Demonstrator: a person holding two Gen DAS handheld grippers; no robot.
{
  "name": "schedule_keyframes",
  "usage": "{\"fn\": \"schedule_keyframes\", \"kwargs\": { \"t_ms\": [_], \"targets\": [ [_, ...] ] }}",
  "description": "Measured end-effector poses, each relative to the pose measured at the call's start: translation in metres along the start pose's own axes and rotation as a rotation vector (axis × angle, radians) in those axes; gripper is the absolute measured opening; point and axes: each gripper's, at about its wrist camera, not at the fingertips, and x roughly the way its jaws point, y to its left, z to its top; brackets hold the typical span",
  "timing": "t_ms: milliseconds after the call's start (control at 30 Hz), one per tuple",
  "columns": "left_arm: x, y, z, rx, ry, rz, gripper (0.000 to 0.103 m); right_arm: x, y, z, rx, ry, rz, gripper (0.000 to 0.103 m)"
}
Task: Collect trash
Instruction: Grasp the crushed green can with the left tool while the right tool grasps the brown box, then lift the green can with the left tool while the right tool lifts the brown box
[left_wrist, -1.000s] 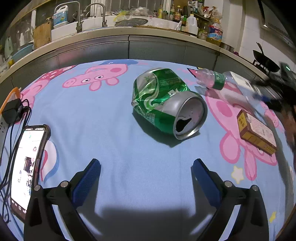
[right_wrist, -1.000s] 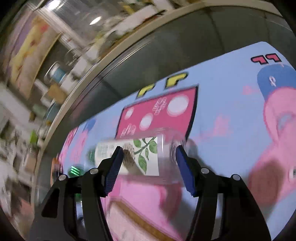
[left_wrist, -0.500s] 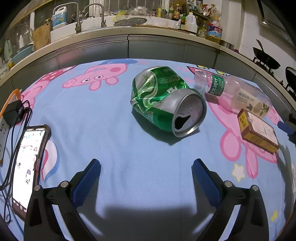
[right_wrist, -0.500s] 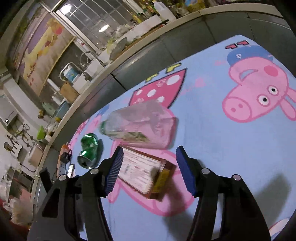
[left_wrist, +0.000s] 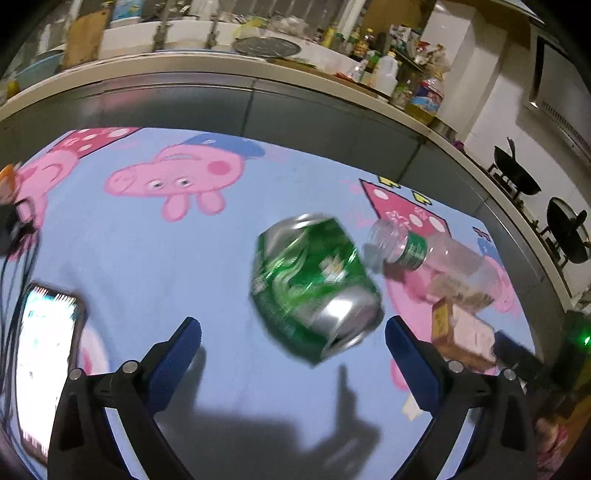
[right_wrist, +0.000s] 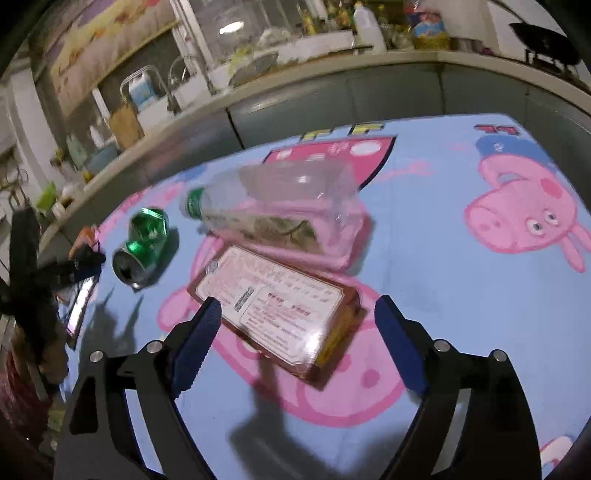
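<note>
1. the table wears a light blue cloth with pink cartoon pigs on it.
2. a crushed green metal can lies on its side on the cloth, its silver top facing the left gripper.
3. the left gripper's jaws are wide apart and hold nothing; the can sits just past the blue pads.
4. a clear plastic bottle with a green band at its neck lies on its side right of the can, its open mouth just beside the can.
5. a flat brown box with a white label lies next to the bottle, on a big pink pig.
6. the right gripper hangs over that box. its jaws are opening, with the near end of the box between them (the pads do not press on it).
7. a phone with a bright screen lies at the left edge of the table, with black cables by it.
8. behind the table runs a kitchen counter crowded with bottles, and a black wok sits to the right.
</note>
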Motion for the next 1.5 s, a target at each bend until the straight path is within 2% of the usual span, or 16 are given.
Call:
{"fn": "schedule_keyframes", "kwargs": {
  "t_ms": [100,167,267,400,467,600,767,800,833,867,900,933,1067,1367,1500],
  "targets": [
    [0.017,0.009,0.028,-0.056,0.007,-0.005,0.099,0.009,0.016,-0.006,0.009,0.037,0.089,0.084],
    [0.026,0.021,0.043,-0.114,0.014,-0.027,0.099,0.011,0.034,-0.014,-0.044,0.051,0.112,0.084],
    [0.042,0.037,0.059,-0.172,0.040,-0.047,0.099,0.008,0.046,-0.023,-0.057,0.068,0.157,0.084],
    [0.063,0.044,0.063,-0.190,0.102,-0.084,0.099,0.004,0.054,-0.033,-0.053,0.073,0.152,0.084],
    [0.065,0.043,0.058,-0.193,0.117,-0.097,0.099,0.000,0.053,-0.030,-0.066,0.045,0.083,0.083],
    [0.056,0.033,0.041,-0.163,0.094,-0.102,0.099,-0.003,0.052,-0.021,-0.112,0.000,-0.013,0.084],
    [0.051,0.013,0.024,-0.108,0.067,-0.054,0.099,0.021,0.068,-0.014,-0.259,0.018,-0.093,0.085],
    [0.051,0.009,0.022,-0.092,0.060,-0.042,0.098,0.028,0.072,-0.015,-0.278,0.024,-0.098,0.084],
    [0.051,0.001,0.018,-0.066,0.053,-0.022,0.096,0.031,0.073,-0.014,-0.278,0.037,-0.091,0.076],
    [0.052,-0.003,0.017,-0.049,0.051,-0.010,0.089,0.032,0.074,-0.015,-0.271,0.046,-0.079,0.070],
    [0.053,-0.010,0.014,-0.014,0.049,0.002,0.079,0.031,0.076,-0.017,-0.263,0.044,-0.067,0.068],
    [0.054,-0.015,0.014,0.010,0.049,0.013,0.074,0.031,0.077,-0.019,-0.265,0.045,-0.059,0.065],
    [0.053,-0.028,0.005,0.070,0.055,0.013,0.064,0.019,0.085,-0.037,-0.287,0.047,-0.040,0.061],
    [0.016,-0.030,-0.046,0.152,0.077,-0.062,0.061,-0.026,0.081,-0.084,-0.251,0.063,-0.041,0.060],
    [0.001,-0.032,-0.065,0.171,0.092,-0.059,0.061,-0.039,0.080,-0.103,-0.248,0.066,-0.061,0.063]
  ]
}}
